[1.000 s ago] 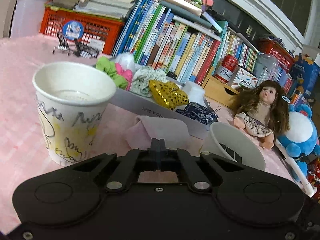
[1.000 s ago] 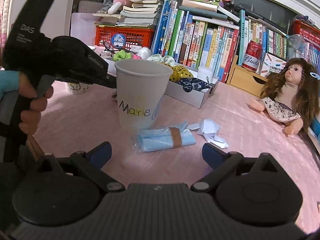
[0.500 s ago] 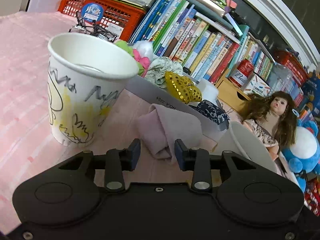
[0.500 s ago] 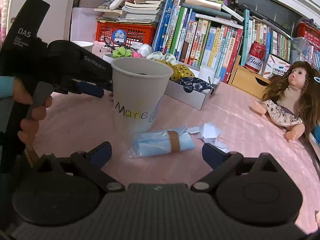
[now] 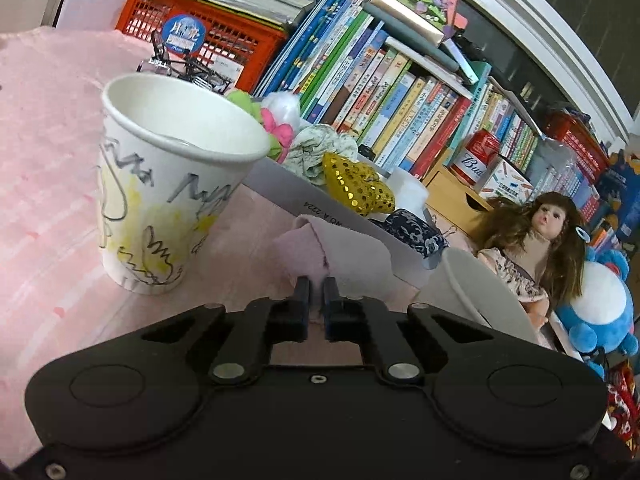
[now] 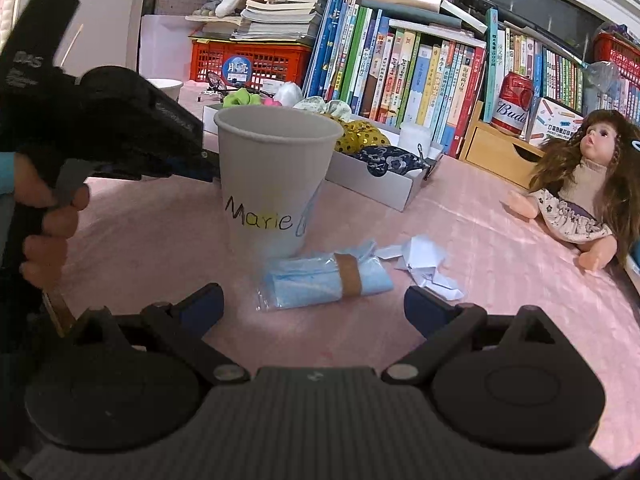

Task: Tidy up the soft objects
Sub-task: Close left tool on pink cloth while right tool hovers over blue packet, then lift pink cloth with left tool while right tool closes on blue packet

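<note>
Left gripper point(image 5: 316, 288) has its fingers pinched on the pink cloth point(image 5: 340, 252), lying on the table beside the white box point(image 5: 360, 226). Lift straight, clear that cup point(image 5: 168, 176). Right gripper point(image 6: 314, 304) hangs wide open over the blue packet point(image 6: 324, 278).

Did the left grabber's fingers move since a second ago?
Yes. The left gripper went forward toward the white box, opened, and has now closed its fingers on the pink cloth beside the scribbled cup.
</note>
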Demonstrator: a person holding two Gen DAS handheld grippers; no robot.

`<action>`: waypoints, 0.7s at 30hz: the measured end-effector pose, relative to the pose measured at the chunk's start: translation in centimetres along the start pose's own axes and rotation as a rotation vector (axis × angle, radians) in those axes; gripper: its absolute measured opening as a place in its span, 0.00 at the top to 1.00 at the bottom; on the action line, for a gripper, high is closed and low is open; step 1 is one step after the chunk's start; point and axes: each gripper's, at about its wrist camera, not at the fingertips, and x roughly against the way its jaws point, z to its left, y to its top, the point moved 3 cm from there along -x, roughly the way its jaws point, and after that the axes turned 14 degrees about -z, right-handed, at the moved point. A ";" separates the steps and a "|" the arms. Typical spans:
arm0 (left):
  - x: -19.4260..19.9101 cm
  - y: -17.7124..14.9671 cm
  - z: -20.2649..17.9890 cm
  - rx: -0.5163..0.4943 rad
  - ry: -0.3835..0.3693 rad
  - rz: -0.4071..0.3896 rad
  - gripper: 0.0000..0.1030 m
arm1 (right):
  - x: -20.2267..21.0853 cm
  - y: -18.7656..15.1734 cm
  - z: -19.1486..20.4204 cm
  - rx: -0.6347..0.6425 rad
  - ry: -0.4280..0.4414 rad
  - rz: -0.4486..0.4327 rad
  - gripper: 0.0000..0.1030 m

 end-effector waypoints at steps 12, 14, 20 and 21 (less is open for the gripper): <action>6.5 -0.5 1.3 -0.161 -0.044 0.117 0.94 | -2.7 1.3 -2.0 0.000 0.116 0.059 0.02; 7.8 -0.8 1.3 -0.205 -0.058 0.131 0.94 | -3.1 1.3 -2.0 0.017 0.127 0.067 0.02; 10.3 -0.5 0.2 -0.344 -0.101 0.051 0.71 | -3.6 1.4 -1.6 0.040 0.140 0.076 0.02; 10.2 -0.4 -0.1 -0.379 -0.091 0.022 0.58 | -3.6 1.4 -1.5 0.036 0.138 0.075 0.02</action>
